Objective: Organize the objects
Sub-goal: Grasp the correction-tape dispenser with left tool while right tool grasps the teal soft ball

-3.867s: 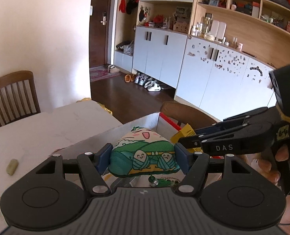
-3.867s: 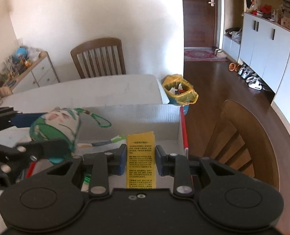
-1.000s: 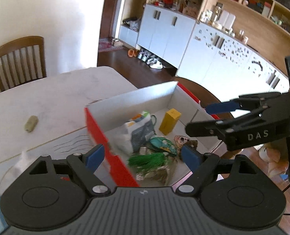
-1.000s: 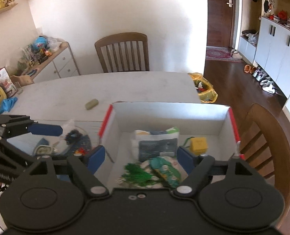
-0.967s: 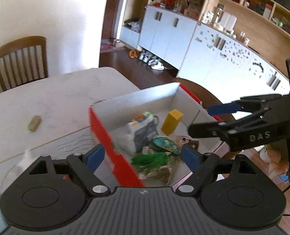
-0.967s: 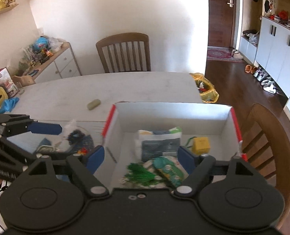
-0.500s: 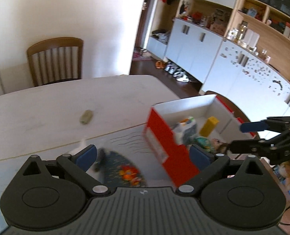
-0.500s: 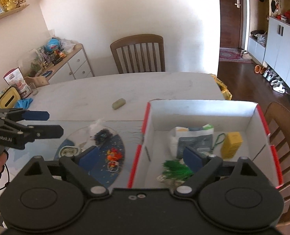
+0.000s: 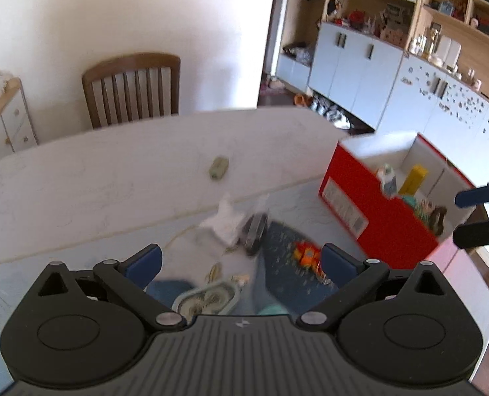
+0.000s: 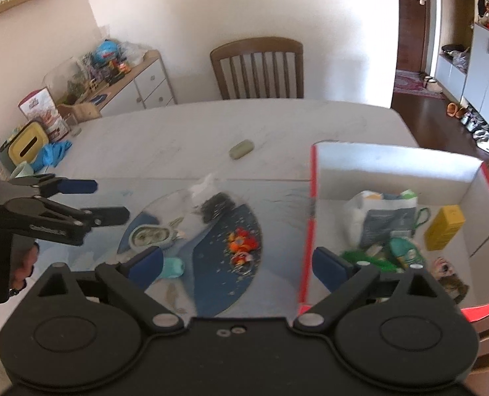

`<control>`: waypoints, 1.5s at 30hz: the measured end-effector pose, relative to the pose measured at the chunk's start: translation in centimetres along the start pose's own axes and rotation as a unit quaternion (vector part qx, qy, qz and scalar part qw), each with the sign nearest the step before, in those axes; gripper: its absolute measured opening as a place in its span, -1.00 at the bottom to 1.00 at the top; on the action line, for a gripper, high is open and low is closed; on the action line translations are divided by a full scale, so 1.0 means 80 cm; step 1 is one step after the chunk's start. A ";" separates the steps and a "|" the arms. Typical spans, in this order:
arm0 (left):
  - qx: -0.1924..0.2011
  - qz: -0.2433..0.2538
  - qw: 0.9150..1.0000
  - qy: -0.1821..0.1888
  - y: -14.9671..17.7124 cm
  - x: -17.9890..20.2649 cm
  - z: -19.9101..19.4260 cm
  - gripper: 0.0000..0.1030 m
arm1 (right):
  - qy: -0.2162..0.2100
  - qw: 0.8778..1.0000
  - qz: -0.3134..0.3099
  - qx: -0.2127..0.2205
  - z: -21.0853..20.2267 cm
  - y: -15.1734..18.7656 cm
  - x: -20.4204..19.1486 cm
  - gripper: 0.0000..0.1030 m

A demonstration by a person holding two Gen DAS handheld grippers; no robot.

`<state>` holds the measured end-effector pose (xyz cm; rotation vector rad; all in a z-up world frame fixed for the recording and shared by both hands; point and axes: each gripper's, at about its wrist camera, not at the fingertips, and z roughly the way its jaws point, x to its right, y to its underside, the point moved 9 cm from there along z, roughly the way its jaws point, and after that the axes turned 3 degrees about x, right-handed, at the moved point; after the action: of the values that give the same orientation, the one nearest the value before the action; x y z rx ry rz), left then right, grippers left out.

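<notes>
The desk is topped with a pale, smooth, marble-like surface, partly covered by a glossy printed mat. The box is made of matt cardboard, white inside and red outside. The chair is built of varnished brown wood. Both pairs of tongs are moulded in matt black plastic, with blue pads. A crinkled clear plastic bag is seen.
</notes>
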<state>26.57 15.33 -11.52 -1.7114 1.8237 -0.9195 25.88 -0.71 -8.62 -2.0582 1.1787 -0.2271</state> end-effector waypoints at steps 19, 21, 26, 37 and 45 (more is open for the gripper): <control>-0.032 0.100 0.994 0.032 0.069 -0.032 0.073 0.99 | -0.025 0.992 -0.089 -0.082 0.112 0.068 -0.094 0.84; -0.039 0.107 0.993 0.034 0.074 -0.033 0.081 0.99 | -0.028 0.991 -0.100 -0.087 0.124 0.071 -0.100 0.80; -0.048 0.111 0.992 0.033 0.083 -0.041 0.098 0.99 | -0.025 0.989 -0.119 -0.090 0.149 0.076 -0.109 0.70; -0.042 0.106 0.992 0.045 0.089 -0.047 0.112 0.98 | -0.018 0.987 -0.129 -0.090 0.180 0.075 -0.121 0.30; -0.038 0.100 0.993 0.047 0.090 -0.050 0.114 0.62 | -0.023 0.986 -0.137 -0.089 0.190 0.071 -0.126 0.04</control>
<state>28.87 17.92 -23.29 -1.5169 2.0725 -0.8696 23.77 13.42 -21.21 -2.3703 0.9128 -0.2112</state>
